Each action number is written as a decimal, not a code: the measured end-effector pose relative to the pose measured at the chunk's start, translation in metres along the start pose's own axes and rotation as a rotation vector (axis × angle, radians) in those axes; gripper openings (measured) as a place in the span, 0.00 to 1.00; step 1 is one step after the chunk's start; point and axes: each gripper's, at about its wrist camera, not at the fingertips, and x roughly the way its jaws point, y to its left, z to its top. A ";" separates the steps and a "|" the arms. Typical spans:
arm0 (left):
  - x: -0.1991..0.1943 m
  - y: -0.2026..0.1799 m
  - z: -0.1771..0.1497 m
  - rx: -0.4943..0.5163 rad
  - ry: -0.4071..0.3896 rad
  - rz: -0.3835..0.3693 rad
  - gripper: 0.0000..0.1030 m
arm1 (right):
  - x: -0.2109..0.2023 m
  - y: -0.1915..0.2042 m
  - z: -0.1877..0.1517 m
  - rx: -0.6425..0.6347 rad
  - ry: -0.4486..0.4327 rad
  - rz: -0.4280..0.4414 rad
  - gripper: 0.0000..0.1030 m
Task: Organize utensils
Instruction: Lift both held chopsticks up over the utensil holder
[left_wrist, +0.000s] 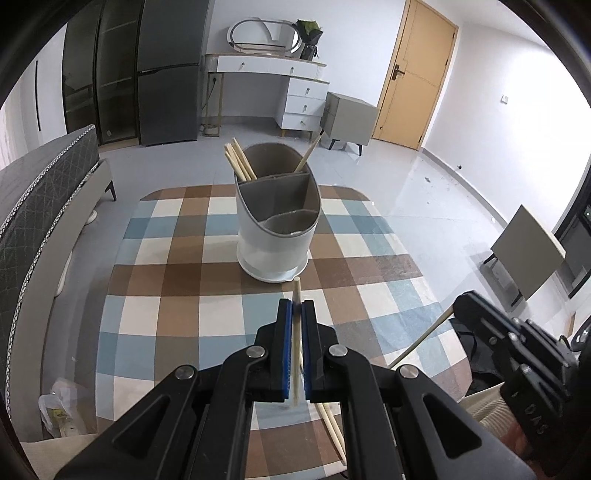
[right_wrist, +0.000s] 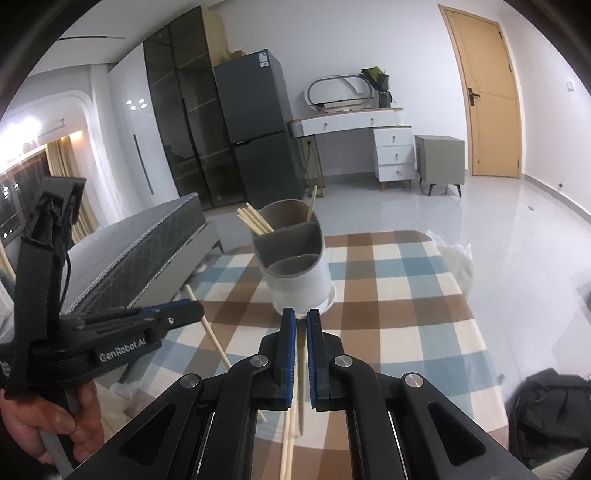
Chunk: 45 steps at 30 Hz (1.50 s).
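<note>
1. Left wrist view: left tool (left_wrist: 296, 308) is clenched on one pale wooden chopstick (left_wrist: 296, 332), which stands nearly upright between the blue pads.
2. Right tool (right_wrist: 301, 318) is nearly closed on a second pale chopstick (right_wrist: 302, 376) that runs through its narrow gap; looks gripped, though pad contact is hard to confirm.
3. White oval utensil holder with grey divided compartments (left_wrist: 275, 229) stands mid-worktop on the brown, blue and white checked cloth (left_wrist: 166, 302), just beyond both tools.
4. Far compartment already holds a bundle of chopsticks (left_wrist: 238, 162) on the left and one on the right.
5. More loose chopsticks (left_wrist: 334, 430) lie on the near worktop.
6. Probable step: carry the held sticks to the far compartment. Clear the tall rim, tip them vertical, and release only once their ends are inside.
</note>
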 end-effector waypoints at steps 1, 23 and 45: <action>-0.003 0.000 0.002 -0.002 -0.004 -0.009 0.00 | 0.000 0.000 0.000 0.000 0.000 -0.002 0.05; -0.024 0.008 0.100 -0.075 -0.115 -0.145 0.00 | 0.006 -0.006 0.091 -0.013 -0.105 -0.043 0.05; 0.016 0.056 0.191 -0.181 -0.182 -0.128 0.00 | 0.092 0.006 0.215 -0.076 -0.196 0.067 0.05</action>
